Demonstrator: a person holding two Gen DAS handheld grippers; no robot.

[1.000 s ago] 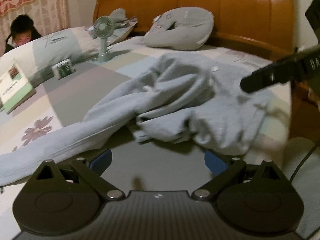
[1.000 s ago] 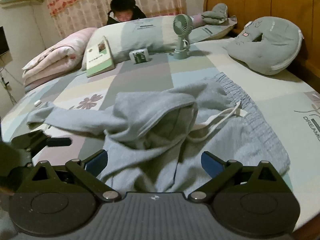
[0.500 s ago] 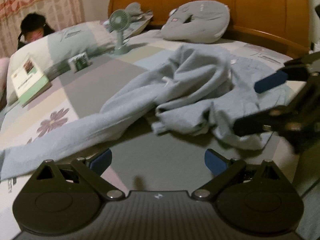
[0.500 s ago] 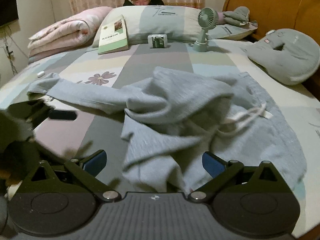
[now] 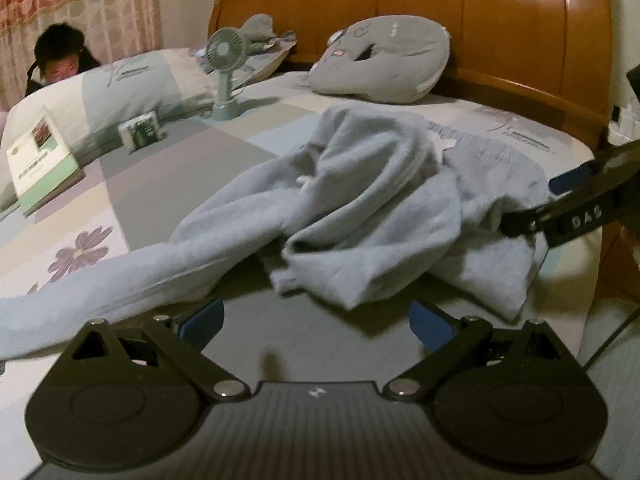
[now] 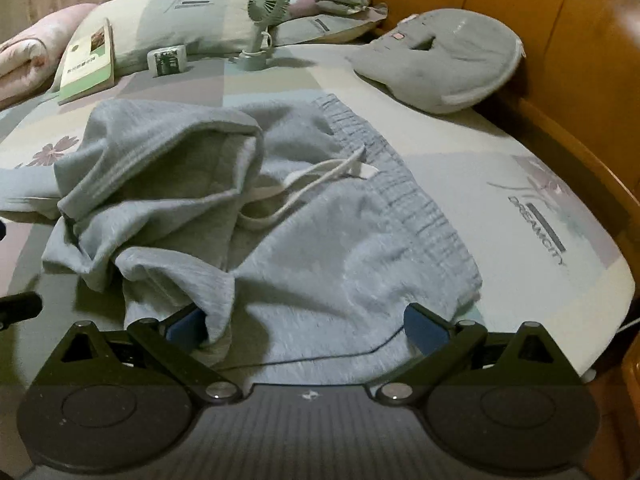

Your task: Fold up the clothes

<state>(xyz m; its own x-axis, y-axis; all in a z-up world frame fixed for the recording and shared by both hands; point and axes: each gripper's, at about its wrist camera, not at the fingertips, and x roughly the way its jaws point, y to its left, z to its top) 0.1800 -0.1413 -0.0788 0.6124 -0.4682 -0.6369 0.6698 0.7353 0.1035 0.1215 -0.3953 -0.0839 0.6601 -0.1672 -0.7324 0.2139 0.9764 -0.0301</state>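
Observation:
Light grey-blue sweatpants [image 5: 360, 208] [image 6: 304, 240] lie crumpled on the bed, with a ribbed waistband [image 6: 404, 184] and a white drawstring [image 6: 320, 176]. One leg trails off to the left [image 5: 120, 280]. My left gripper [image 5: 316, 320] is open just short of the heap, over bare sheet. My right gripper [image 6: 306, 326] is open too, low over the pants' near edge, with cloth lying between and partly over its fingers. In the left wrist view the right gripper [image 5: 532, 204] shows at the far right, its fingers apart at the cloth's edge.
A grey cushion [image 6: 440, 52] lies by the wooden headboard [image 5: 440, 12]. A small green fan [image 6: 264, 12], a little box [image 6: 168, 60], a book [image 6: 88, 64] and pillows [image 5: 132, 84] line the far side, with a person [image 5: 60, 64] behind them. The bed edge [image 6: 592, 320] runs on the right.
My right gripper has moved forward and down onto the near edge of the pants, which now fill its view. The left gripper has shifted only slightly and stays open.

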